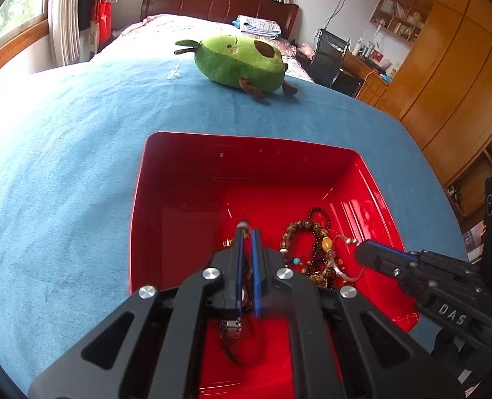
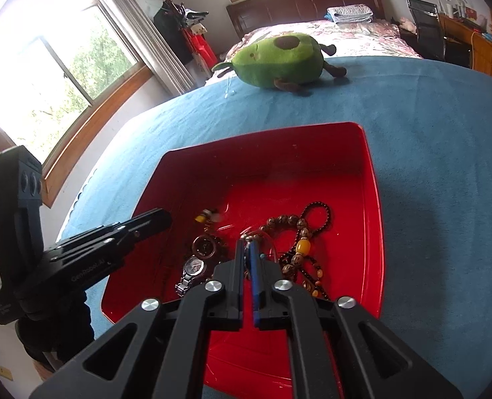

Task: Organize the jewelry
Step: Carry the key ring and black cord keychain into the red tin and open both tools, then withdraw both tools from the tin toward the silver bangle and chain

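Tray: red tray (image 1: 166,179) on the bed's blue blanket (image 1: 63,166)
Jewelry: bead bracelets (image 2: 299,249) and two watches (image 2: 192,267) heaped on the tray floor
Left hand-held gripper (image 1: 247,231): jaws nearly together over the heap; possibly a cord between them
Right hand-held gripper (image 2: 247,246): jaws nearly together, tips at a thin bangle (image 1: 340,267)
Background: avocado plush (image 1: 239,61)

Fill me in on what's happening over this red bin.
A person holds a two-finger tool in each hand over a red bin on a blue-covered bed. The left tool and right tool, both nearly closed, point down at a heap of bead bracelets and watches in the bin.
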Demonstrator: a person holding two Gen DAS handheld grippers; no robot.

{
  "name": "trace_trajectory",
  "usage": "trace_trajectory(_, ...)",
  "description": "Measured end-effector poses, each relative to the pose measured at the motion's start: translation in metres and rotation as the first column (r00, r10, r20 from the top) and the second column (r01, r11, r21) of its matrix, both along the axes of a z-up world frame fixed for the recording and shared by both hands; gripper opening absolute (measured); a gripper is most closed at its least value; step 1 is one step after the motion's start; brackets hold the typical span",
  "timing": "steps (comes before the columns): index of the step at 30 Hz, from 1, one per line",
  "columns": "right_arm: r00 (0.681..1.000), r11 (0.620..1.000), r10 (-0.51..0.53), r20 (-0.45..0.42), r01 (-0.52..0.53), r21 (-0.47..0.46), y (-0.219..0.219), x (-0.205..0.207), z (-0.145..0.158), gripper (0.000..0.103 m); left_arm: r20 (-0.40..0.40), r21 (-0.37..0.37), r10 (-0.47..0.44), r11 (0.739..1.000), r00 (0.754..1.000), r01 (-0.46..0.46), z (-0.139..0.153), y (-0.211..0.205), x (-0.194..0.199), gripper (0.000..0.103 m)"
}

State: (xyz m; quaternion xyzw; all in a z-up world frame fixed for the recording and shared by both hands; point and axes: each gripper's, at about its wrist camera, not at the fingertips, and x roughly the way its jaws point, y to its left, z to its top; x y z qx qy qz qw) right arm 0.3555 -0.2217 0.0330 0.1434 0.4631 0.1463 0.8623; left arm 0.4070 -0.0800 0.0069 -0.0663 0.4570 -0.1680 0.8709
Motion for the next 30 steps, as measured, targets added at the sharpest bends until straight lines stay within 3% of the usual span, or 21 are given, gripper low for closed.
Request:
trace_trajectory(2, 1.0, 1.0, 0.003, -0.003, -0.003, 0.013, 0.0, -0.001, 0.0, 0.01, 0.004, 0.003, 0.0, 1.0, 1.0, 0.0, 0.002, 0.001, -0.003, 0.024)
trace_trajectory(8, 1.0, 1.0, -0.015, 0.008, 0.014, 0.023, -0.006, -0.014, 0.005, 0.023, 0.049, -0.001, 0.005, 1.0, 0.999, -0.005, 0.014, 0.004, -0.019, 0.04)
trace_trajectory(10, 1.0, 1.0, -0.021, 0.015, 0.021, 0.021, -0.009, -0.021, 0.008, 0.038, 0.067, 0.005, 0.012, 1.0, 0.998, -0.012, 0.019, 0.006, -0.025, 0.048)
trace_trajectory(11, 1.0, 1.0, -0.024, 0.02, 0.024, 0.018, -0.009, -0.024, 0.009, 0.042, 0.075, 0.006, 0.015, 1.0, 0.997, -0.016, 0.021, 0.008, -0.028, 0.054)
trace_trajectory(14, 0.998, 0.999, -0.033, 0.045, 0.033, 0.006, -0.012, -0.036, 0.016, 0.054, 0.1, 0.014, 0.029, 0.999, 0.995, -0.031, 0.026, 0.013, -0.041, 0.061)
trace_trajectory(16, 0.997, 0.999, -0.044, 0.06, 0.044, -0.006, -0.013, -0.044, 0.021, 0.073, 0.115, 0.017, 0.035, 0.999, 0.993, -0.037, 0.029, 0.016, -0.05, 0.071)
trace_trajectory(21, 0.993, 0.996, -0.062, 0.102, 0.067, -0.054, -0.012, -0.07, 0.034, 0.1, 0.165, 0.04, 0.069, 0.996, 0.984, -0.076, 0.039, 0.026, -0.077, 0.087)
trace_trajectory(30, 0.994, 0.997, -0.048, 0.094, 0.054, -0.057, -0.011, -0.116, 0.036, 0.099, 0.23, 0.074, 0.1, 0.99, 0.968, -0.12, 0.054, 0.039, -0.14, 0.092)
